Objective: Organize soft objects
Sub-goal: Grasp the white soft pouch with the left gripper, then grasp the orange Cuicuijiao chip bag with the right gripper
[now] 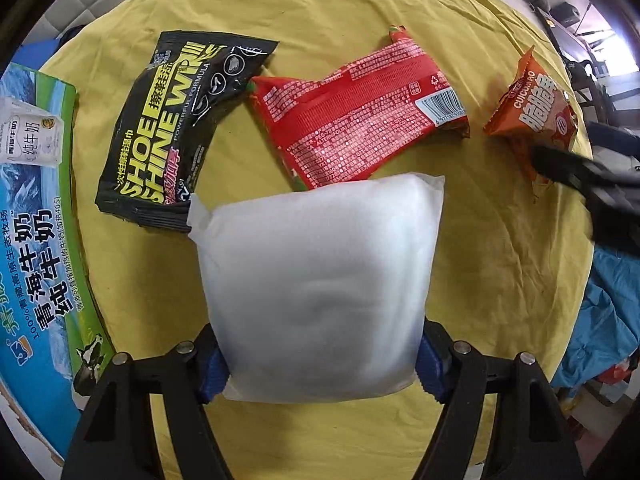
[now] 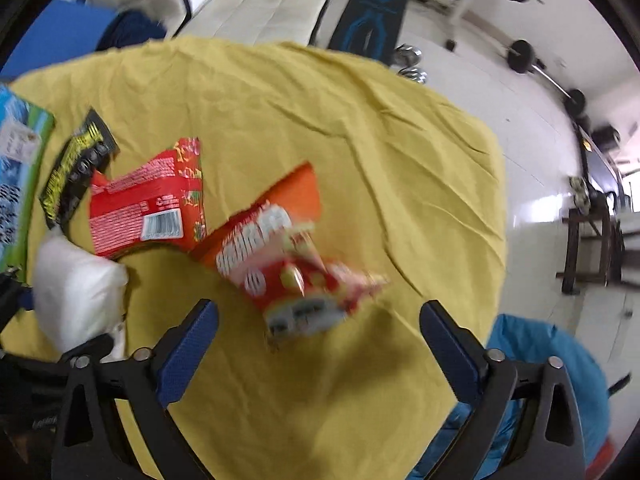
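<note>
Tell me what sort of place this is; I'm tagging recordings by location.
Probably a home, in a room that doubles as a gym. Past the table's yellow cloth stand a weight bench and a barbell on a pale tiled floor, with a white tufted sofa behind.

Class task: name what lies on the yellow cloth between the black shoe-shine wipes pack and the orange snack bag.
The red packet, barcode side up, lies between the black wipes pack and the orange snack bag; the left wrist view shows it.

White pouch (image 1: 316, 288), red packet (image 1: 360, 116), orange snack bag (image 1: 532, 100), yellow cloth (image 1: 500, 240)
</note>
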A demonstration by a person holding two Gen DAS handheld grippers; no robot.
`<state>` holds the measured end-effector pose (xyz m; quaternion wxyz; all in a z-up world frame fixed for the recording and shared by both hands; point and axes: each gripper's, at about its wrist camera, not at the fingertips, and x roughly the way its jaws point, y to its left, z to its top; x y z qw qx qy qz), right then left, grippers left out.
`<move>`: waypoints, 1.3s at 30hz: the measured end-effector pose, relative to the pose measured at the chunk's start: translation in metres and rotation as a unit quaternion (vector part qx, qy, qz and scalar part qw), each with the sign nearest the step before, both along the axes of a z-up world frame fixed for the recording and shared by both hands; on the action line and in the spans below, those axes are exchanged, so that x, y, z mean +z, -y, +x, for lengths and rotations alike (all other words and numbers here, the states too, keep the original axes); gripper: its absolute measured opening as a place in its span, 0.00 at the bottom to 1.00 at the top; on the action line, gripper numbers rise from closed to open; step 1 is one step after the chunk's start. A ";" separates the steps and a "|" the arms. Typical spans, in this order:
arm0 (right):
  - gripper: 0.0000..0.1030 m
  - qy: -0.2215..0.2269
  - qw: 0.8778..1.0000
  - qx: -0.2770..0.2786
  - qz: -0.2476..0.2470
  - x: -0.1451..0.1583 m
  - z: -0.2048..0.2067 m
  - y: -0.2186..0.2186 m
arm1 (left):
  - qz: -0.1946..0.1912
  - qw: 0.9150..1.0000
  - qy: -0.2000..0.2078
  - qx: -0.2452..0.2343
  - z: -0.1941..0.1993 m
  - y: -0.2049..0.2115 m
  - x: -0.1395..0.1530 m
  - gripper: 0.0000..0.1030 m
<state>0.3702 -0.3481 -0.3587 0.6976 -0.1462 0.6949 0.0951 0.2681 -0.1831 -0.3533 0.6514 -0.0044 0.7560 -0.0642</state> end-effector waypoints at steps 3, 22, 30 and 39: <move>0.64 -0.027 1.000 0.009 -0.003 -0.015 0.013 -0.009 | 0.004 1.000 0.000 0.001 0.001 -0.001 0.001 0.70; 0.79 0.005 0.993 0.099 -0.069 0.016 -0.011 -0.028 | 0.003 1.000 0.014 -0.002 -0.003 0.014 0.015 0.70; 0.80 -0.030 0.979 0.192 -0.057 0.010 0.046 -0.046 | 0.000 1.000 0.009 0.018 0.002 0.002 0.015 0.70; 0.39 -0.092 0.986 0.136 -0.017 -0.036 0.054 -0.055 | 0.004 1.000 0.012 0.015 0.005 -0.001 0.008 0.70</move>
